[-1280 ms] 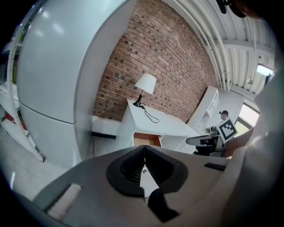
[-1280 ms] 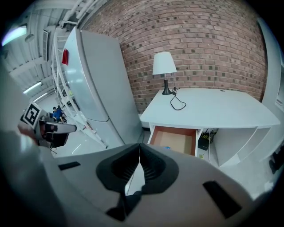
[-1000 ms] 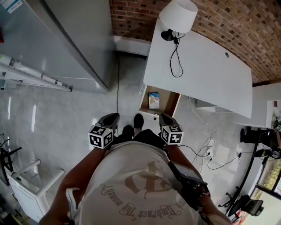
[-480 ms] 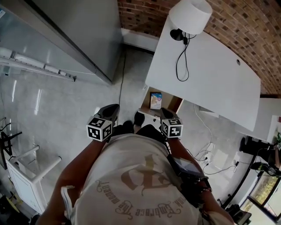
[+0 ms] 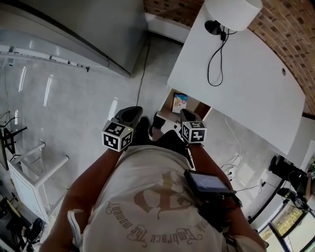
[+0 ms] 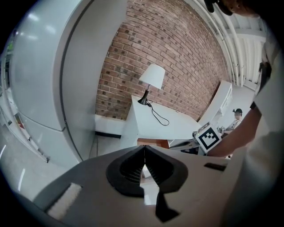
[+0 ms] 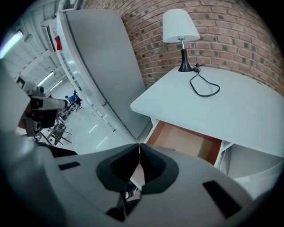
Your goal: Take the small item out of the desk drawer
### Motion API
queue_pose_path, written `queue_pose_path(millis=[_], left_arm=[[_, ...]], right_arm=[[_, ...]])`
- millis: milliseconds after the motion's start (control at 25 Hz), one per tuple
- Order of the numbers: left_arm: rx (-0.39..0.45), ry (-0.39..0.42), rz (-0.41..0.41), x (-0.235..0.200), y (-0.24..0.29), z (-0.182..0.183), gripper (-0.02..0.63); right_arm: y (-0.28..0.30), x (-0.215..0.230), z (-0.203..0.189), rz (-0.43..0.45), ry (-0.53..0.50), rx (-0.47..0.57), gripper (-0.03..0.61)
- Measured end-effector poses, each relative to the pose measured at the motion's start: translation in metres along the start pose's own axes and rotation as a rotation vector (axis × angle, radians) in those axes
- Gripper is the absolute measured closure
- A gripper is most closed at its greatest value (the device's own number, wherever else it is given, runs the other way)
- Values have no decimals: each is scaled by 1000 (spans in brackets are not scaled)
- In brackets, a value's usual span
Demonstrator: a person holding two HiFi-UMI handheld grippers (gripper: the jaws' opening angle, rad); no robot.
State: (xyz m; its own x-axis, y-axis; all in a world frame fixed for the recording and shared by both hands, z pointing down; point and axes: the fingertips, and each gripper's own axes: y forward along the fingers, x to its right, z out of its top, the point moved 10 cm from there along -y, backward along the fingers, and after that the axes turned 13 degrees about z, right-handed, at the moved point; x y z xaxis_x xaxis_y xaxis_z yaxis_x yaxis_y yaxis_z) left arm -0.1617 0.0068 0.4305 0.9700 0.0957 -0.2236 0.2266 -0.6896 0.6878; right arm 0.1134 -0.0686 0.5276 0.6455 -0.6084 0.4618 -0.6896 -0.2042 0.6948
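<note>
The white desk (image 5: 246,83) stands at the upper right of the head view. Its wooden drawer (image 5: 173,100) is pulled open under the near edge, and a small blue-and-white box (image 5: 179,102) lies inside. Both grippers are held low in front of my body, short of the drawer. My left gripper (image 5: 132,111) is shut with nothing in it and sits to the left of the drawer. My right gripper (image 5: 187,114) is shut and empty, just in front of the drawer's near right corner. The right gripper view looks into the open drawer (image 7: 186,142) over the closed jaws.
A white lamp (image 5: 234,11) with a black cord (image 5: 216,56) stands on the desk. A tall grey cabinet (image 5: 93,29) fills the upper left, with a brick wall (image 6: 177,57) behind. Cables (image 5: 236,170) trail on the floor to the right. A white frame (image 5: 34,182) stands at lower left.
The view has shifted towards the desk, so the drawer and lamp now sit further right and higher. Both grippers stay shut in front of my body.
</note>
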Motion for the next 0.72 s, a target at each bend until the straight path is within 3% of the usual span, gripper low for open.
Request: queue_pose_path(millis=[720], left_arm=[[-95,-53,-4,-22,23,-45,607]], right_arm=[[51,17,-21,-73,123,-38,570]])
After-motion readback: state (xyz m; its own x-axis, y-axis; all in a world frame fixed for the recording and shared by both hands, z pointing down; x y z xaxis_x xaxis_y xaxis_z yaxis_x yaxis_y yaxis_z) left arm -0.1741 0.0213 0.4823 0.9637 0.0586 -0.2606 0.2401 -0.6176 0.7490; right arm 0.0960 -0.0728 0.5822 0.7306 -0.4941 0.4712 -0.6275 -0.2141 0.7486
